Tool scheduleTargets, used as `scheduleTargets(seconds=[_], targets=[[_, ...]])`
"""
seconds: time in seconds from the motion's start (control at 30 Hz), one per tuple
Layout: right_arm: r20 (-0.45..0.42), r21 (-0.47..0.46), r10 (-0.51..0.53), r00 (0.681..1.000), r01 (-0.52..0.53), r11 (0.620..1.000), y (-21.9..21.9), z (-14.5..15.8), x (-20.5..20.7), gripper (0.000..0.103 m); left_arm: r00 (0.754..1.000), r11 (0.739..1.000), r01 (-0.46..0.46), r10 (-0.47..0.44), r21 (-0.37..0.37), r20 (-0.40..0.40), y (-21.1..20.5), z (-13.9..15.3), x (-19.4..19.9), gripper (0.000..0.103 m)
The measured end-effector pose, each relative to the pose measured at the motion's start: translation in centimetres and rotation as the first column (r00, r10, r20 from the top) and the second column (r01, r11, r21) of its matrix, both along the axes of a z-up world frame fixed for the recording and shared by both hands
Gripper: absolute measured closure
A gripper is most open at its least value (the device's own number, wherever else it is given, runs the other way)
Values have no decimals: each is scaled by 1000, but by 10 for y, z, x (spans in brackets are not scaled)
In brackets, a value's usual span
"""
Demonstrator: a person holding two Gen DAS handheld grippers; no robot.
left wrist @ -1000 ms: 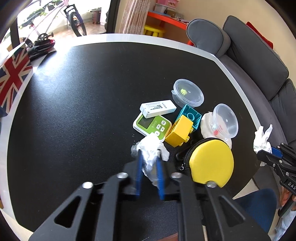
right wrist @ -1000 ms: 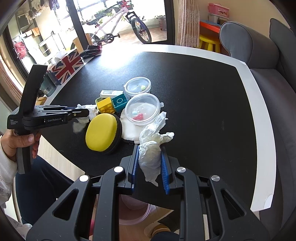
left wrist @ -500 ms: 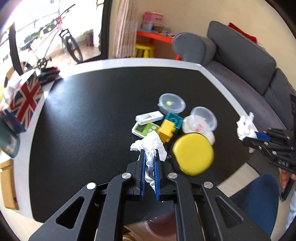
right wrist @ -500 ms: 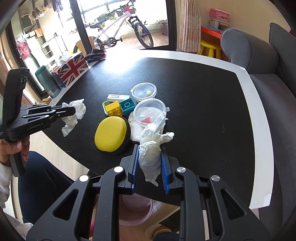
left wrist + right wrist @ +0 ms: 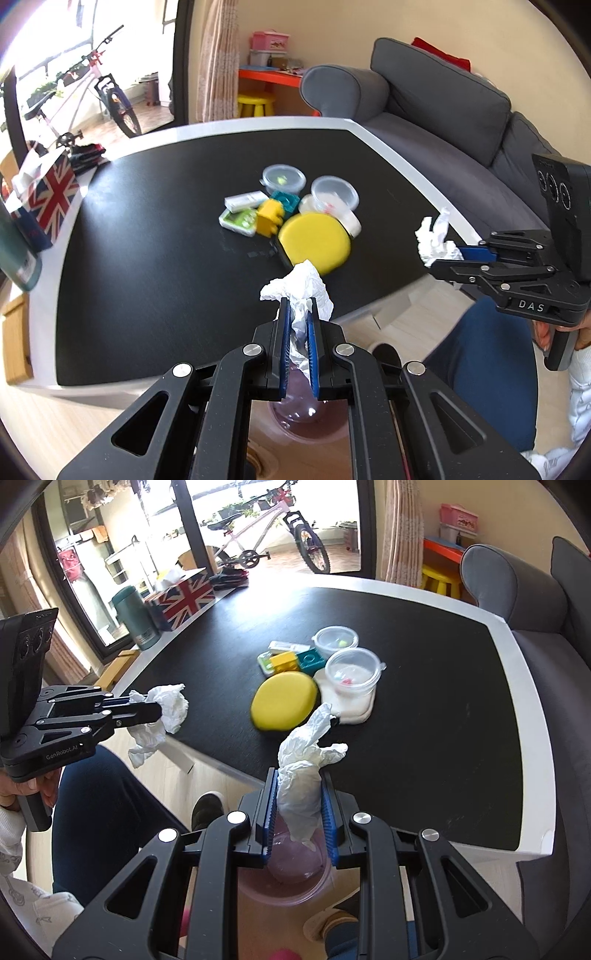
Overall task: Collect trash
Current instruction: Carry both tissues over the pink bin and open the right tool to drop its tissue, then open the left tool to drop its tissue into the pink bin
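In the left wrist view my left gripper (image 5: 297,308) is shut on a crumpled white tissue (image 5: 301,280), held past the near edge of the black table (image 5: 147,258). In the right wrist view my right gripper (image 5: 298,781) is shut on a second crumpled white wad (image 5: 301,749), also off the table's edge. A translucent pink bin (image 5: 295,877) stands on the floor under the right gripper and shows as the bin (image 5: 310,413) below the left fingers. Each gripper appears in the other's view: the right gripper (image 5: 448,258) with its wad (image 5: 432,240), the left gripper (image 5: 147,710) with its tissue (image 5: 168,710).
On the table lie a yellow round pouch (image 5: 314,243), two lidded clear tubs (image 5: 334,190), toy bricks (image 5: 271,216) and a small white box (image 5: 243,199). A Union Jack tissue box (image 5: 181,596) and a green flask (image 5: 135,616) stand at the far left. A grey sofa (image 5: 443,110) flanks the table. A person's blue-trousered leg (image 5: 99,805) is near the bin.
Both grippers have drawn back and up from the table's items, each carrying its tissue, and now hang past the near table edge above the pink bin.
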State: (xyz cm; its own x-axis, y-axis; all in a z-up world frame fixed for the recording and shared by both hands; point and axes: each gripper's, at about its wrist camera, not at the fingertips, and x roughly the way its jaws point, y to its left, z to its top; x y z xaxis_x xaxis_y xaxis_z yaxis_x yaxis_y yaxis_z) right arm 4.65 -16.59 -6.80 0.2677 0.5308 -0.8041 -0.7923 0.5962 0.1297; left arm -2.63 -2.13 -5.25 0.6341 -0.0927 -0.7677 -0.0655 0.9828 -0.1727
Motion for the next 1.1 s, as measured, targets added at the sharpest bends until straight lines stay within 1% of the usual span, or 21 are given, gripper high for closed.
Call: scheduleTargets(seconds=[0.2, 0.33, 0.5, 0.53, 0.57, 0.6, 0.63, 0.67, 0.7, 0.73, 0.87, 1.1], targets=[[-52, -10, 18, 998, -19, 1000, -3, -20, -22, 80, 999, 999, 11, -13, -37, -35, -14, -20, -17, 95], [-92, -32, 30, 995, -33, 999, -3, -40, -32, 80, 998, 998, 18, -22, -56, -59, -21, -33, -25, 95], [-129, -37, 47, 991, -52, 998, -1, -55, -39, 79, 997, 998, 22, -26, -65, -72, -23, -39, -29, 95], [-133, -41, 49, 990, -55, 998, 0, -56, -40, 66, 997, 998, 23, -28, -65, -73, -23, -39, -29, 95], [-134, -42, 49, 990, -55, 998, 0, -57, -40, 47, 997, 998, 24, -29, -64, -73, -24, -39, -28, 95], [-136, -38, 49, 989, -55, 998, 0, -56, -40, 37, 997, 998, 24, -29, -63, -73, -24, -39, -28, 95], [-133, -30, 45, 990, -49, 998, -1, -55, -40, 23, 997, 998, 25, -30, -63, -72, -24, -39, -28, 95], [-131, -26, 38, 991, -42, 999, -2, -55, -39, 19, 997, 998, 25, -30, -62, -72, -24, -38, -27, 95], [-129, -27, 30, 991, -33, 999, -2, -54, -38, 18, 997, 998, 25, -30, -62, -73, -24, -38, -27, 95], [-128, -33, 21, 992, -25, 999, -3, -54, -36, 14, 997, 998, 26, -31, -61, -74, -24, -39, -26, 95], [-126, -34, -1, 992, -3, 999, -5, -53, -32, 10, 996, 998, 32, -37, -61, -83, -25, -41, -25, 95], [-115, -27, -13, 993, 10, 1000, -9, -48, -30, 9, 994, 997, 42, -48, -62, -95, -28, -45, -23, 95]])
